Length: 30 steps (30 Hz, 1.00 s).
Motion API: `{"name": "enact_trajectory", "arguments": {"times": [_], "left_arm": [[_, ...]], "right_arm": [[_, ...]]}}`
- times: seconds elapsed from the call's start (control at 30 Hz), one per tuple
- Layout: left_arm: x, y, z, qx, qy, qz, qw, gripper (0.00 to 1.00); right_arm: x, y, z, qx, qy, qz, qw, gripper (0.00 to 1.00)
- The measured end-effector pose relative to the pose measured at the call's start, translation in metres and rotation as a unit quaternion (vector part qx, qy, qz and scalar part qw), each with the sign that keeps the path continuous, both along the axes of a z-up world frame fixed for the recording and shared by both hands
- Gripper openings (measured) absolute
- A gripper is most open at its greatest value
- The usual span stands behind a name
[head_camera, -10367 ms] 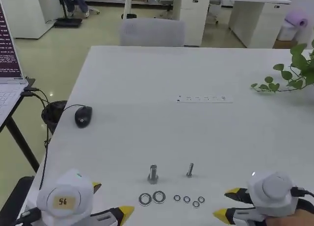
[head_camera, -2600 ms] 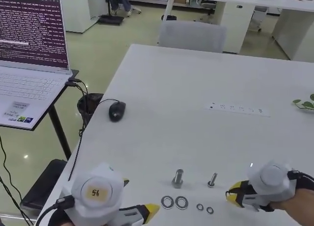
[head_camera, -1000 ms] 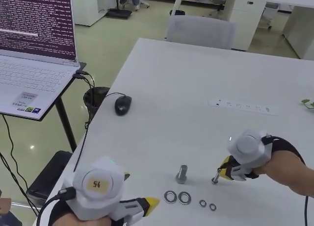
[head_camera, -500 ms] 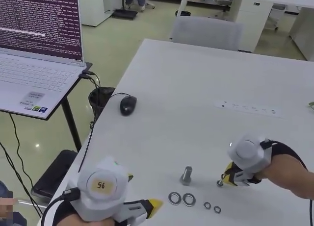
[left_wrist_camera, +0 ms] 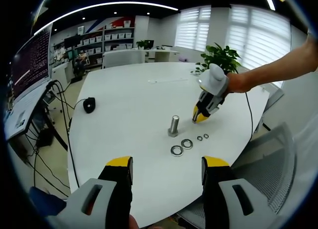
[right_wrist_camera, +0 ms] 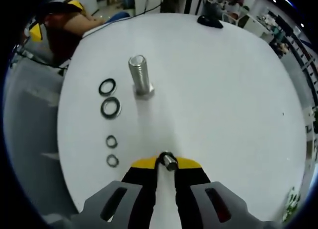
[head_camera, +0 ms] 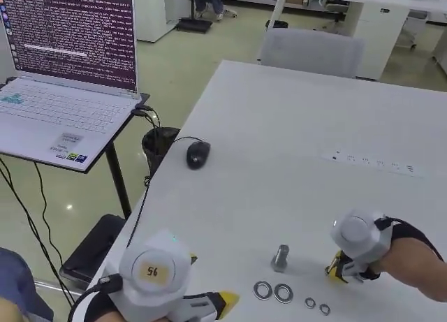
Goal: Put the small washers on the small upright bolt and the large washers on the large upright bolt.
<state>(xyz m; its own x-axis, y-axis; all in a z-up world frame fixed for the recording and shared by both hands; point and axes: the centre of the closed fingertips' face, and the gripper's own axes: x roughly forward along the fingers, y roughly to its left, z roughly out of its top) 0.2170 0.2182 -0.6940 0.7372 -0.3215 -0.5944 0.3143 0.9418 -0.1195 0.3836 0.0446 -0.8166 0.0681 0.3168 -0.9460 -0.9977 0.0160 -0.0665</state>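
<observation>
Washers first: small washers (right_wrist_camera: 111, 141) loose on counter (right_wrist_camera: 223, 90) down from four to two; large washers (right_wrist_camera: 110, 108) untouched beside large bolt (right_wrist_camera: 140, 75). Right gripper (right_wrist_camera: 168, 164) has moved onto small bolt (right_wrist_camera: 170, 162), fingers (right_wrist_camera: 141, 165) pinched on its top, probably seating picked washers. Left gripper (left_wrist_camera: 168, 165) low at near edge, fingers apart, idle.

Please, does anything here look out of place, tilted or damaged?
Nothing stands out. The large bolt stands upright, two large washers and two small washers lie flat on the table, and the right gripper has its fingers around the small bolt.
</observation>
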Motion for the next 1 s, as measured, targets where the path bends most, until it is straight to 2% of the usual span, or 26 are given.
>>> {"name": "enact_trajectory", "arguments": {"times": [0.2,0.33,0.43,0.6,0.67,0.83,1.0], "left_arm": [[0.003,-0.003,0.002,0.0,-0.003,-0.005,1.0,0.55],[0.004,-0.003,0.003,0.0,-0.005,-0.004,1.0,0.55],[0.003,-0.004,0.002,0.0,-0.005,-0.005,1.0,0.55],[0.002,-0.008,0.001,0.0,-0.003,-0.01,0.9999,0.55],[0.002,-0.01,0.001,0.001,-0.003,-0.014,0.9999,0.55],[0.002,-0.013,0.001,0.002,-0.004,-0.019,0.9998,0.55],[0.002,-0.014,0.002,0.003,-0.005,-0.021,0.9998,0.55]], "right_arm": [[0.003,-0.006,0.011,0.024,0.002,-0.032,0.9992,0.16],[0.003,-0.023,0.016,0.046,0.002,-0.07,0.9965,0.16],[-0.005,-0.038,0.014,0.054,0.015,-0.091,0.9943,0.17],[-0.027,-0.057,0.007,0.053,0.026,-0.091,0.9941,0.18],[-0.036,-0.058,0.004,0.056,0.03,-0.088,0.9941,0.18],[-0.054,-0.051,0.0,0.065,0.038,-0.077,0.9942,0.18],[-0.07,-0.033,-0.001,0.074,0.044,-0.055,0.9948,0.18]]}}
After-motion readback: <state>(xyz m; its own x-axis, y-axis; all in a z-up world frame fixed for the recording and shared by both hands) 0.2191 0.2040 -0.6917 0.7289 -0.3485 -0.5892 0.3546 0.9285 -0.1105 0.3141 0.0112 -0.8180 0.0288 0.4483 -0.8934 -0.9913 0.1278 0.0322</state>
